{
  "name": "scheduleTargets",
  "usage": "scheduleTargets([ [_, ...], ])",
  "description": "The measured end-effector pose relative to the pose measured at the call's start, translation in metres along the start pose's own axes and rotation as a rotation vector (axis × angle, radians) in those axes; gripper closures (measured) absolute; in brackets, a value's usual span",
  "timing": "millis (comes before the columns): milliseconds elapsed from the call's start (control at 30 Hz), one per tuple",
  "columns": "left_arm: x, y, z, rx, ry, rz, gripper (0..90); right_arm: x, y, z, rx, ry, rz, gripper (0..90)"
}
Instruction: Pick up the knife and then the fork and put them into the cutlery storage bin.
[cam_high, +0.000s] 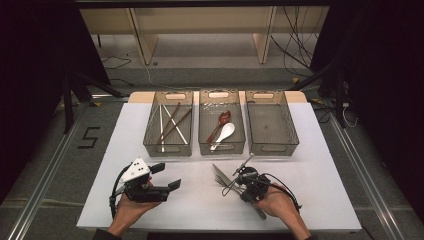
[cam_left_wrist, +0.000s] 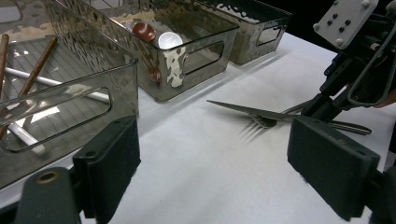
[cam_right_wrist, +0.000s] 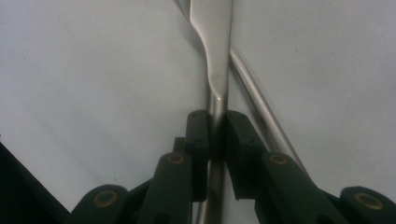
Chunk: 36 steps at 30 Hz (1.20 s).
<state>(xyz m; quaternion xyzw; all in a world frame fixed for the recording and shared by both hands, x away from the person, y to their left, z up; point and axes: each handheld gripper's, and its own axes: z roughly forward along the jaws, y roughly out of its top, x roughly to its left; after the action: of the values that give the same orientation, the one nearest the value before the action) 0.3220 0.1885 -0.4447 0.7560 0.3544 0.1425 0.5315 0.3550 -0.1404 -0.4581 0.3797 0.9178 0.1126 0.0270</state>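
Observation:
A steel table knife (cam_high: 218, 171) lies slantwise on the white table, its blade crossing a fork (cam_high: 220, 180). My right gripper (cam_high: 244, 181) is shut on the knife's handle; in the right gripper view the jaws (cam_right_wrist: 217, 126) clamp the handle and the blade (cam_right_wrist: 212, 42) runs upward, with the fork's handle (cam_right_wrist: 261, 107) just beside it. My left gripper (cam_high: 166, 176) rests at the front left, open with nothing between its pads (cam_left_wrist: 112, 163). From it I see the knife blade (cam_left_wrist: 247, 110) over the fork tines (cam_left_wrist: 261, 122).
Three clear bins stand in a row at the back. The left bin (cam_high: 168, 148) holds several chopsticks (cam_high: 172, 125). The middle bin (cam_high: 222, 148) holds a brown spoon (cam_high: 223, 119) and a white spoon (cam_high: 226, 132). The right bin (cam_high: 274, 148) has nothing in it.

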Motion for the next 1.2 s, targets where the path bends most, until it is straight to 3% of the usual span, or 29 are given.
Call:
scheduleTargets([
  [667, 0.001, 0.0, -0.001, -0.005, 0.001, -0.015, 16.5, -0.009, -0.006, -0.004, -0.026, 0.051, -0.037, 80.7],
  [700, 0.001, 0.0, -0.001, -0.005, 0.001, -0.015, 16.5, -0.009, -0.006, -0.004, -0.031, 0.055, -0.02, 80.7],
  [1200, 0.002, 0.0, -0.002, -0.01, 0.0, -0.025, 16.5, -0.016, -0.009, -0.009, -0.079, 0.104, -0.005, 80.7],
])
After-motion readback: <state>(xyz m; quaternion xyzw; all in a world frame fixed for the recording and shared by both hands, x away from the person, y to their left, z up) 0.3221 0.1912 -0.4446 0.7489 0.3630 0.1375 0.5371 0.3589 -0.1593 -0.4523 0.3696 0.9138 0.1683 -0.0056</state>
